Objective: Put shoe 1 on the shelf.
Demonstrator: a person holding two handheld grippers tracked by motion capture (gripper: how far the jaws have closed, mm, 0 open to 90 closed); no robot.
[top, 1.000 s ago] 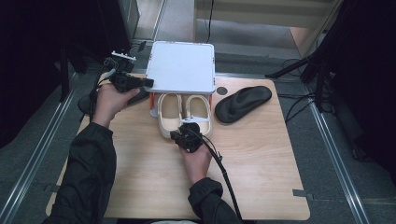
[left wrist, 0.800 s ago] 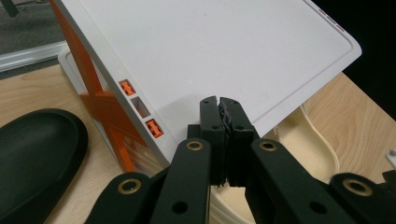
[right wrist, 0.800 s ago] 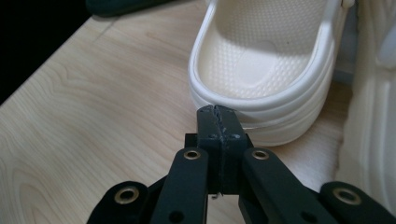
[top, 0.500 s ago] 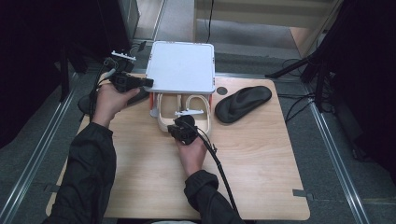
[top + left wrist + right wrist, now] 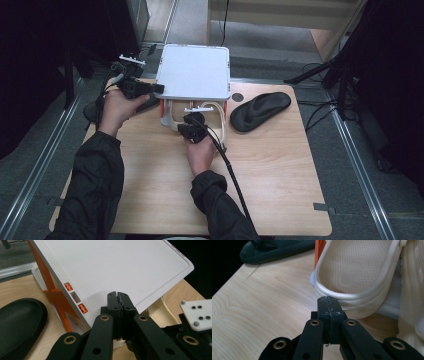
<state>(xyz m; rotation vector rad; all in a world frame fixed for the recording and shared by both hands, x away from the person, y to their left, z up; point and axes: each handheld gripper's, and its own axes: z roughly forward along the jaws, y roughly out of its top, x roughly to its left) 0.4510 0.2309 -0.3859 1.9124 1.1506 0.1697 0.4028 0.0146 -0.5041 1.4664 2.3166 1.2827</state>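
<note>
Right gripper (image 5: 194, 131) has slid left along the front of the cream clogs since a second ago; it was at the right-hand clog, now it sits at the heel of the left one. Clogs themselves look pushed further under the white shelf.

Cream clog (image 5: 357, 277): heel end faces the right gripper (image 5: 329, 300), tucked under the white rack's top plate (image 5: 195, 70), on the lower tier between the orange side frames (image 5: 53, 293). Second cream clog (image 5: 412, 290) lies just beside it, touching or nearly so. In the right gripper view the jaw tips are right at the heel rim, contact or a hair off, can't tell which.

Right gripper: jaws fully closed, pad to pad, nothing between them.

Left gripper (image 5: 117, 295): jaws also closed flat together, empty. It sits at the left front corner of the rack's top plate (image 5: 120, 267); touching the edge or just above it, can't tell. Left hand (image 5: 116, 107) holds it beside the rack.

Outward: one black sandal (image 5: 260, 110) lies on the wooden table (image 5: 280, 190) right of the rack, well apart from the clogs. Another black sandal (image 5: 18, 322) lies left of the rack, by the left hand.
</note>
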